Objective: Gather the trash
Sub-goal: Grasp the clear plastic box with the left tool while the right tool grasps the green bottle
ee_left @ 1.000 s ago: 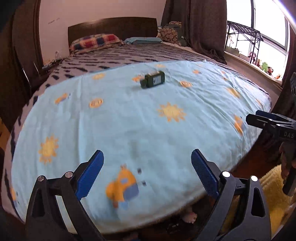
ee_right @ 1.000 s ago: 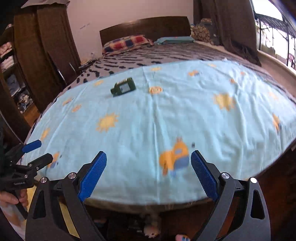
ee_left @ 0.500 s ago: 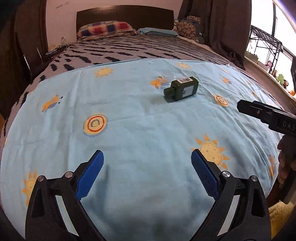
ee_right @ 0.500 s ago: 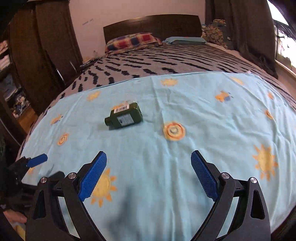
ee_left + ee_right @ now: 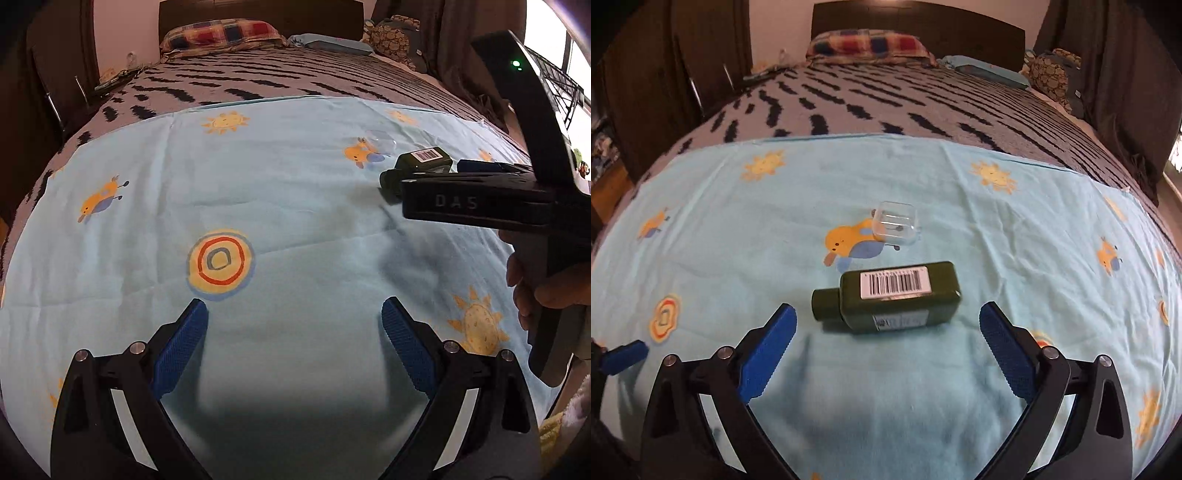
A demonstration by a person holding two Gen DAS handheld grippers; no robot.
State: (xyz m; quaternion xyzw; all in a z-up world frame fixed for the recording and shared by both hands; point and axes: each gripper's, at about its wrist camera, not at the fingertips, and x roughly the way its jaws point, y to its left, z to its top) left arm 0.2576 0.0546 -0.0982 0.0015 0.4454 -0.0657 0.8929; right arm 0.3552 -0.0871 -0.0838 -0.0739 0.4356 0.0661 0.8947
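A dark green flat bottle with a barcode label lies on its side on the light blue printed sheet, cap to the left. A small clear plastic box lies just behind it. My right gripper is open and empty, its blue pads either side of the bottle and just short of it. In the left wrist view the bottle is partly hidden behind the right gripper's body. My left gripper is open and empty, low over the sheet, left of the bottle.
The sheet covers the foot of a bed with a grey black-striped cover, a checked pillow and dark headboard. Dark wardrobes stand on the left, dark curtains on the right. A yellow rug lies at the bed's right edge.
Both grippers have moved forward over the bed. The right gripper has come up close to the green bottle, which now lies between its open fingers. The clear box has come into view.
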